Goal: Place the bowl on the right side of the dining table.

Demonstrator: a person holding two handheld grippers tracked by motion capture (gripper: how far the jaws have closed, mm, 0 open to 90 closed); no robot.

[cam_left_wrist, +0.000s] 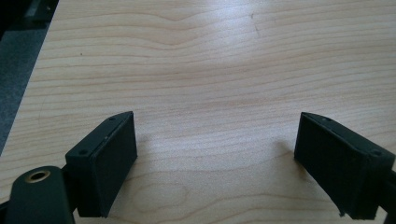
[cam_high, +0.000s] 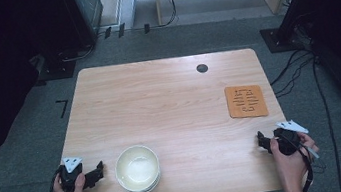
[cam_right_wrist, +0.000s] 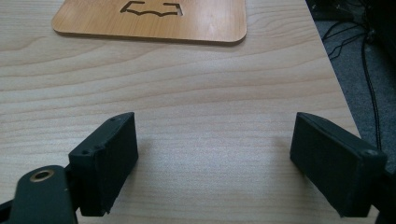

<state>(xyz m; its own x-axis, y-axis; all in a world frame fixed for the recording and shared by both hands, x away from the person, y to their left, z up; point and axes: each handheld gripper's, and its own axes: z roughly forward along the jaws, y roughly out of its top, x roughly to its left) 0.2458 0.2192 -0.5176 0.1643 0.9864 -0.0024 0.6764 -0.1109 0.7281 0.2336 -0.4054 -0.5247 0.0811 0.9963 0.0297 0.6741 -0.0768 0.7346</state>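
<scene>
In the high view, our left gripper (cam_high: pixel 99 169) rests at the lower left of the frame, on the near part of the counter (cam_high: pixel 169 101), just beside the white bowl (cam_high: pixel 138 169), which sits in the lower middle. It looks like a stack of two bowls, but we cannot tell for sure. Our right gripper (cam_high: pixel 262 142) is at the lower right, below the orange wooden mat (cam_high: pixel 246 101), which lies at the right side, well apart from the bowl.

In the left gripper view, the two fingers (cam_left_wrist: pixel 105 163) stand wide open and hold nothing; bare wood is between them.

In the right gripper view, the fingers (cam_right_wrist: pixel 107 161) are also wide open and empty, and the mat (cam_right_wrist: pixel 154 16) is at the top of the frame.

We judge the work is to bring the bowl onto the mat. To do it well, we should turn the left gripper toward the bowl, take its rim between the fingers, close firmly, and lift it level.
</scene>
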